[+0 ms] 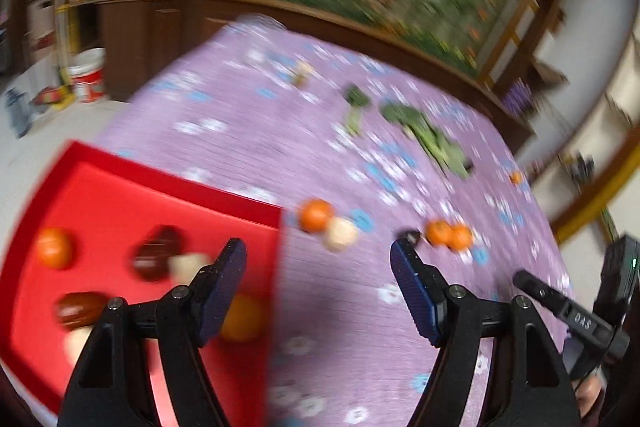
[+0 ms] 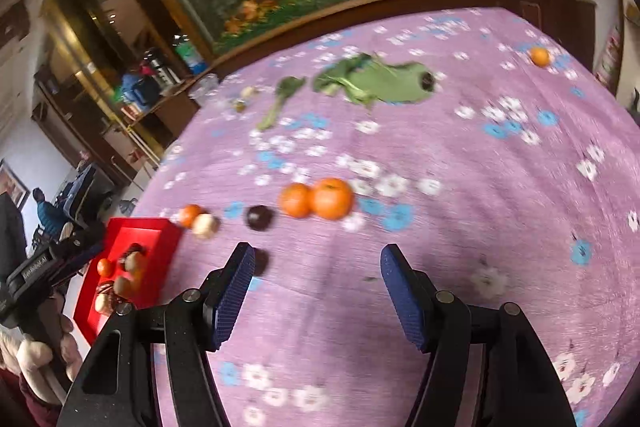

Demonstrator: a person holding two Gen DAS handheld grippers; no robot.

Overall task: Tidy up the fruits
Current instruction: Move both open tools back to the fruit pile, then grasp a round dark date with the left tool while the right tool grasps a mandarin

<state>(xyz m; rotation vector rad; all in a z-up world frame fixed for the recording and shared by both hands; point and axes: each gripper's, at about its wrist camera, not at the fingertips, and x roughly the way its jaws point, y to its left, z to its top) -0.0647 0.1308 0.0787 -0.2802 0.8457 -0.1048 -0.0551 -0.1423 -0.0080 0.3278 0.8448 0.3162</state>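
Since both the left gripper (image 1: 318,251) and right gripper (image 2: 317,257) sit apart and empty, I'd settle first, then take the paired oranges (image 2: 316,198) mid-table toward the red tray (image 1: 120,187) at its left edge.

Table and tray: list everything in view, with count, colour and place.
Tray: one, red, at the table's left edge.
Fruit in tray: blurred; at least two orange, two dark brown, some pale.
Oranges on cloth: pair touching, one beside the tray, one far right.
Pale round item: one, against that orange.
Dark round fruit: one, left of the pair.
Leafy greens: green, far side.
Tablecloth: purple, flowered.
Left gripper: open, empty.
Right gripper: open, empty.
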